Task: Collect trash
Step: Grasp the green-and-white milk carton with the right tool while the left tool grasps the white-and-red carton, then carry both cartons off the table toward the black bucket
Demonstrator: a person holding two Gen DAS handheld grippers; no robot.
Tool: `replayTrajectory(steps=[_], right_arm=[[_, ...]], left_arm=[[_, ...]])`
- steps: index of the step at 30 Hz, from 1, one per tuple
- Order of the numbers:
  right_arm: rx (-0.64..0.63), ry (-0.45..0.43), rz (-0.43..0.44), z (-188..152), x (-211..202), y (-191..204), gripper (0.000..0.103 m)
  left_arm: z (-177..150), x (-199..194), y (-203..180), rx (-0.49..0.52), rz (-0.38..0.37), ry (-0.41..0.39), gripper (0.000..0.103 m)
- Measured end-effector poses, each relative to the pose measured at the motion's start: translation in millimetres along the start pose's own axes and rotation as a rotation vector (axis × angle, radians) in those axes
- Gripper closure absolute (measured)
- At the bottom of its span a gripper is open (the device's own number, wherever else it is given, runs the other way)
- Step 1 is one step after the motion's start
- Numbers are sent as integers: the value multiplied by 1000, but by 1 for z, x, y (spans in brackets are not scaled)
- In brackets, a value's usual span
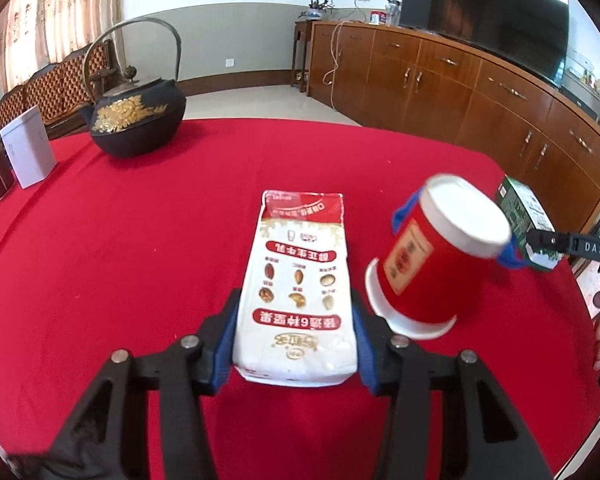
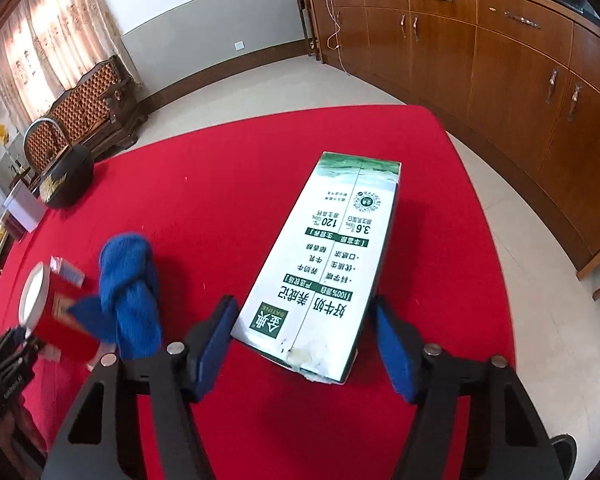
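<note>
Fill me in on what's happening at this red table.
A person is clearing trash with two hand-held grippers. The left gripper has its pads against the sides of a white milk pouch lying flat. The right gripper straddles a green-and-white milk carton, a gap showing at one pad. A red paper cup lies tipped between them, beside a blue cloth.

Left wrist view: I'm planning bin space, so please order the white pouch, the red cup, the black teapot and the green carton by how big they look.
1. white pouch, though nearest the camera
2. red cup
3. black teapot, close to the cup but farther away, so unsure
4. green carton, partly hidden
</note>
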State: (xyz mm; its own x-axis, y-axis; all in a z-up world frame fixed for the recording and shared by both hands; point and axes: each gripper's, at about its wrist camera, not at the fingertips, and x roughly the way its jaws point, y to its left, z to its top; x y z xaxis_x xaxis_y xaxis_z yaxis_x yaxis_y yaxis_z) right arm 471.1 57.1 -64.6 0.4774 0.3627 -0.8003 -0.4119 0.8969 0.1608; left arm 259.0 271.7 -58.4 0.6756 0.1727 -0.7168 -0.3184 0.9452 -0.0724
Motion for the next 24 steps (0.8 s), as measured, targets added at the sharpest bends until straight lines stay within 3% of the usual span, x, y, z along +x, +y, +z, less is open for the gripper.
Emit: replayTrajectory(steps=[2,4,6,8,9,12,24], right_arm=[[8,18,-27,-1,4,-2,33],[23,36,-39,1,11,-3,20],[26,41,-60,2,14,-2,19],[22,24,-45,1,11,1,36],[10,19,-62,1,9,4,38],[-12,3,-57,-6,1,5,43],[-92,-70,-60,-53,-60,16,47]], left_arm=[[-3,2,-2,8,7,13,52],[-3,4,-5,14,37,21,50],[0,9,-4,5,43,43,45],[3,14,-2,-2,28,59,45],[3,15,-1,-6,15,63,52],[1,10,2,-14,11,40,52],[-25,-37,4,-23,24,-24,52]])
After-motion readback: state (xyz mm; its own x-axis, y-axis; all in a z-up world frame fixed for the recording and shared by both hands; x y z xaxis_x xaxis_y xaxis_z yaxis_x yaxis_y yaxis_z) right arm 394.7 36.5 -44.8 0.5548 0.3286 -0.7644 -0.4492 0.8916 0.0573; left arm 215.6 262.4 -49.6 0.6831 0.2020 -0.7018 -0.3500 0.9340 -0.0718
